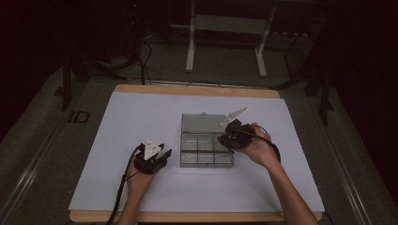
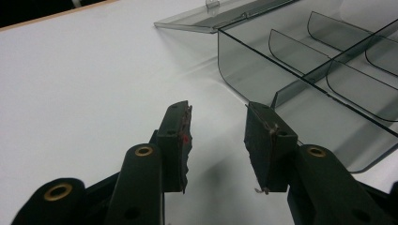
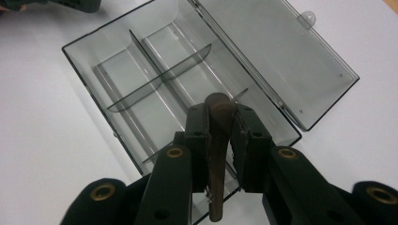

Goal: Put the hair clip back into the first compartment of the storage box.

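A smoky clear compartment box (image 1: pixel 206 158) lies mid-table, its lid (image 1: pixel 202 123) folded open toward the far side. My right gripper (image 1: pixel 225 139) hovers over the box's right end, shut on a thin dark brown divider piece (image 3: pixel 217 154) that stands upright between the pads. Below it in the right gripper view (image 3: pixel 220 117) lie the box (image 3: pixel 117 61), crossed by fitted dividers, and its lid (image 3: pixel 281 56). My left gripper (image 1: pixel 164 153) rests on the white table left of the box. Its jaws stand open and empty (image 2: pixel 218 122), near the box's corner wall (image 2: pixel 244 70).
The white table top (image 1: pixel 141 117) has a wooden edge at front and back. Beyond the far edge stands a metal frame (image 1: pixel 225 28) on a dark floor. A cable (image 1: pixel 123 183) trails from the left gripper toward the front edge.
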Demonstrator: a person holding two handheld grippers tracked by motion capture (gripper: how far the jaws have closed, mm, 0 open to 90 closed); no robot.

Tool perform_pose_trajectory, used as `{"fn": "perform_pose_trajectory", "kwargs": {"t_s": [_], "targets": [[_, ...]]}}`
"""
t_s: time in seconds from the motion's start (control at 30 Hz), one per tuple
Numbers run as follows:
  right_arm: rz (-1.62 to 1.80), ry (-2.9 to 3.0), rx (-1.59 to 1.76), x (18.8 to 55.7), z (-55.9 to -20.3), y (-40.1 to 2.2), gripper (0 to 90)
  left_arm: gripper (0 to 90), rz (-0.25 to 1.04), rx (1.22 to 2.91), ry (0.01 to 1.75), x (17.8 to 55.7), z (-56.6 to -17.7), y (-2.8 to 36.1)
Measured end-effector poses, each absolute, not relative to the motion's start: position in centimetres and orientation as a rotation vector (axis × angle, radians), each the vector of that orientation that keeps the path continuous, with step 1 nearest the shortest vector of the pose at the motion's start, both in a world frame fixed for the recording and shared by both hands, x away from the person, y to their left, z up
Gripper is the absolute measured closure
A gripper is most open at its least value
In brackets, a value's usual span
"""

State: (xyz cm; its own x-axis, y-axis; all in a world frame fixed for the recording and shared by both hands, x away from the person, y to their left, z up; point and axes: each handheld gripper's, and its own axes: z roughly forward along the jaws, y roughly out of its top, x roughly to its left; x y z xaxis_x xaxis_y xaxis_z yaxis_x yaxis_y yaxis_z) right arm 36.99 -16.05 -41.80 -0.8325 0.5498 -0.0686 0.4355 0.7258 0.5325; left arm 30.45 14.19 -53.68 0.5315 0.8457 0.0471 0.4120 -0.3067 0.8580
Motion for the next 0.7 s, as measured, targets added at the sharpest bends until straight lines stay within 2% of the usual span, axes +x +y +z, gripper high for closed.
{"fn": "perform_pose_trajectory", "kwargs": {"t_s": [0.7], "targets": [[0.761, 2.697, 0.758, 37.5, -41.6, -14.4, 77.6, 60.9, 0.644, 1.919, 1.026, 30.4, -53.7, 14.2]]}}
